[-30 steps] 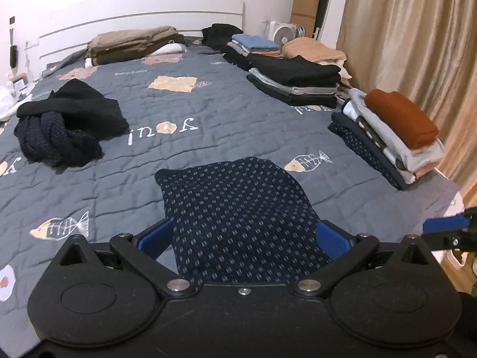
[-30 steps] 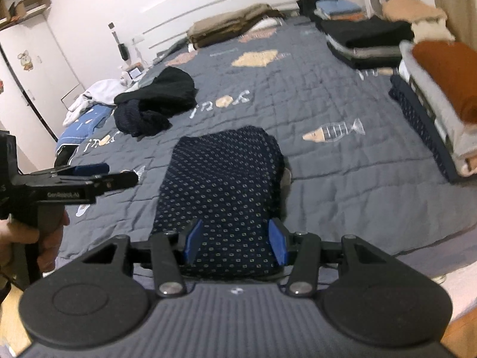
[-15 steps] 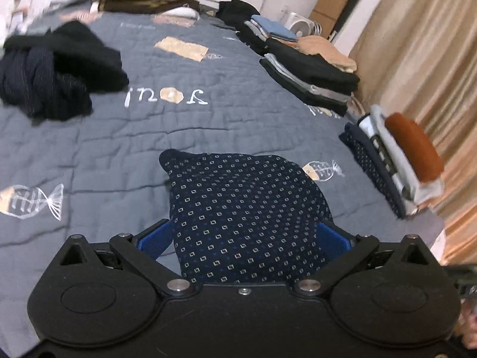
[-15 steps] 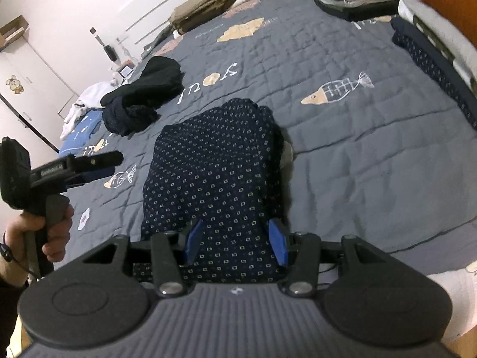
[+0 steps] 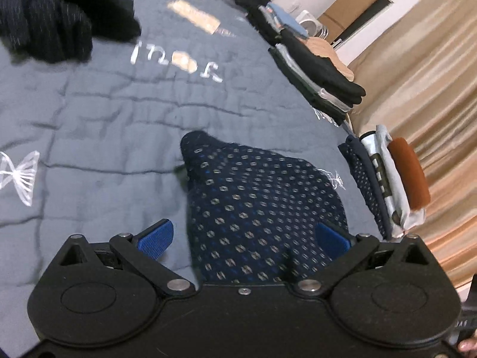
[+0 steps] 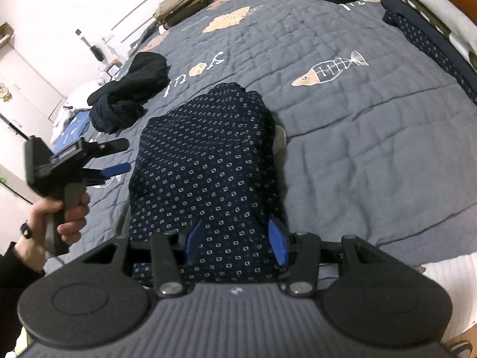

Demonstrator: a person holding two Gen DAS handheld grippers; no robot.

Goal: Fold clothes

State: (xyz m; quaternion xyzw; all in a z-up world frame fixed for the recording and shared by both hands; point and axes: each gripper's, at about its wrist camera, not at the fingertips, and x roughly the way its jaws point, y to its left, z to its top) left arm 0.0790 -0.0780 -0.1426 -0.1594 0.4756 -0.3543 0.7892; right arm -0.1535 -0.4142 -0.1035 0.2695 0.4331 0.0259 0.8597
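Observation:
A folded navy garment with a small square print (image 5: 259, 203) (image 6: 205, 161) lies on the grey quilted bedspread (image 6: 357, 149). My right gripper (image 6: 235, 240) is at its near edge, blue pads pressed into the bunched cloth, and that end looks raised. My left gripper (image 5: 244, 238) is wide open, its blue fingers (image 5: 158, 238) either side of the garment without touching it. In the right wrist view the left gripper (image 6: 122, 155) hovers just off the garment's left edge, held by a person's hand (image 6: 62, 217).
A loose heap of dark clothes (image 5: 53, 24) (image 6: 131, 95) lies on the far left of the bed. Stacks of folded clothes line the right edge, one topped in orange (image 5: 408, 176), one in black (image 5: 322, 68). Curtains (image 5: 432, 74) hang beyond.
Both grippers have pushed forward and tilted down toward the garment. Its near end has bunched and risen in the right gripper. The left gripper has swung in toward the garment's left side.

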